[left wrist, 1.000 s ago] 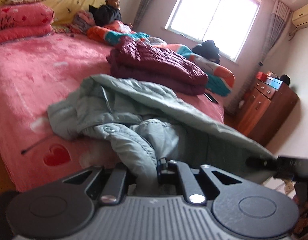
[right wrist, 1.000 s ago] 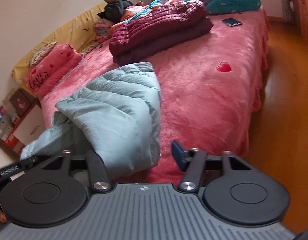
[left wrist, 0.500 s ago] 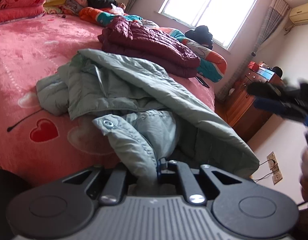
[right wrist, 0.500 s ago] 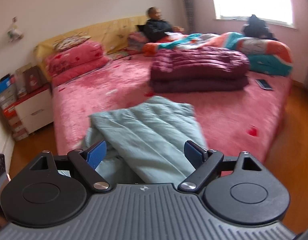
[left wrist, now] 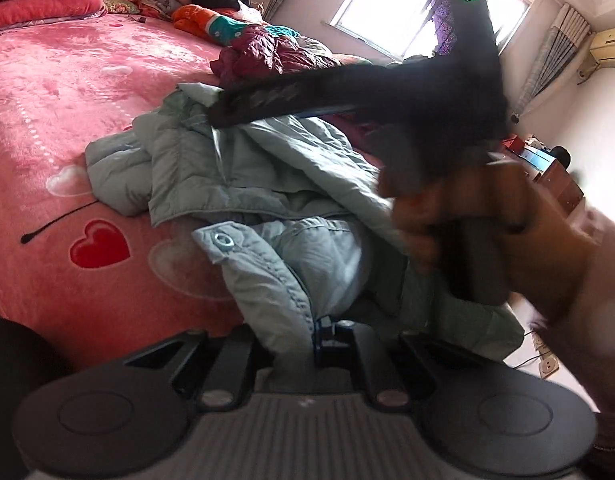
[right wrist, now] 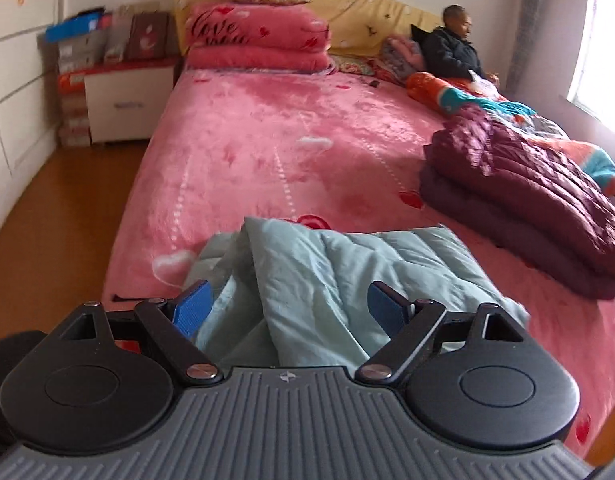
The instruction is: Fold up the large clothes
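A pale green padded jacket lies crumpled on the near edge of the pink bed. My left gripper is shut on a flap of the jacket with a snap button, at the bed's edge. My right gripper is open and empty, held just above the jacket. In the left wrist view the right gripper's body, blurred, reaches across over the jacket, held by a hand.
A folded maroon padded coat lies to the right on the bed. A person sits at the headboard beside a colourful quilt. Pink folded blankets lie at the head. A white nightstand and wooden floor are left.
My right gripper let go of the jacket, opened, and swung across over it toward the left. My left gripper kept its hold on the flap.
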Demonstrator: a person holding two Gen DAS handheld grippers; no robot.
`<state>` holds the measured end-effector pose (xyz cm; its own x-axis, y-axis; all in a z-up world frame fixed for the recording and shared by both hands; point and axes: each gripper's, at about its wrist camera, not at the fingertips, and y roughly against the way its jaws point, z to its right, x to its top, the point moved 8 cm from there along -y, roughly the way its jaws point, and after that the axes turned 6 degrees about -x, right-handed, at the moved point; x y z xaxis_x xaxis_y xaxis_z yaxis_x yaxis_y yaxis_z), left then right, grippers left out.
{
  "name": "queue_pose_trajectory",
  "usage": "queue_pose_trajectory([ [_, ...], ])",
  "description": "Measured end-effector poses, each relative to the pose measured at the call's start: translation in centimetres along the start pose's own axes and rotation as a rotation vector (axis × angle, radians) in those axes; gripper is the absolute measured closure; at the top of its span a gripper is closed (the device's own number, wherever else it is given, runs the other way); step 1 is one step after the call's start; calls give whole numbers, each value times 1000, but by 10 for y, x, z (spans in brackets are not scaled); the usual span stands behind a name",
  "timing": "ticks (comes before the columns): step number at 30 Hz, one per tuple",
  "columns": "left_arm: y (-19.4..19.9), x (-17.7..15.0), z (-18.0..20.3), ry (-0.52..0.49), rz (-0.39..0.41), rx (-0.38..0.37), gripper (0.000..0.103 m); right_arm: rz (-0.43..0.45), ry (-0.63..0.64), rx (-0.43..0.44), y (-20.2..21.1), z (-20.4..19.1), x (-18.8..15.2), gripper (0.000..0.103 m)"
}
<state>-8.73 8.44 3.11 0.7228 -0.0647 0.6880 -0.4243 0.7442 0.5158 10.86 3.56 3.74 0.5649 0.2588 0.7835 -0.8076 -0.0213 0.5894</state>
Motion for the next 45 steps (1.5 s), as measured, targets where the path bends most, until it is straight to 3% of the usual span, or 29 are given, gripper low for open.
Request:
queue_pose_trajectory([
  [1,1,-1,0,-1,-1,3,97,-6,6,0,-12,0,-3,23],
  [3,1,-1,-2,0,-3,9,97,-29,13,-18,-27,-2,-10,39],
  [6,1,-1,-5,4,-3,20,97,-24,-10,-22,-42,-4,-17,55],
  [10,1,0,-9,24,-1,38,97,37,-56,-42,-13,-4,-22,82],
  [19,6,2,-6,8,16,68,97,184,-147,-120,69,17,-18,95],
  [26,9,3,7,-46,23,72,97,309,-305,-254,137,80,-28,96],
  [32,8,3,26,-142,22,72,97,376,-477,-386,204,142,-71,96],
  [35,5,2,33,-183,15,68,97,372,-565,-397,222,164,-98,96],
  [38,2,0,38,-208,-1,62,97,340,-593,-349,217,159,-108,86],
  [39,0,-1,40,-216,-9,58,97,327,-595,-310,212,151,-108,78],
  [41,-3,-4,46,-236,-27,54,97,306,-565,-228,198,130,-102,32],
  [42,-3,-5,48,-244,-34,51,97,301,-533,-190,191,117,-97,0],
  [45,-4,-7,51,-259,-52,45,96,291,-396,-99,166,72,-76,0],
])
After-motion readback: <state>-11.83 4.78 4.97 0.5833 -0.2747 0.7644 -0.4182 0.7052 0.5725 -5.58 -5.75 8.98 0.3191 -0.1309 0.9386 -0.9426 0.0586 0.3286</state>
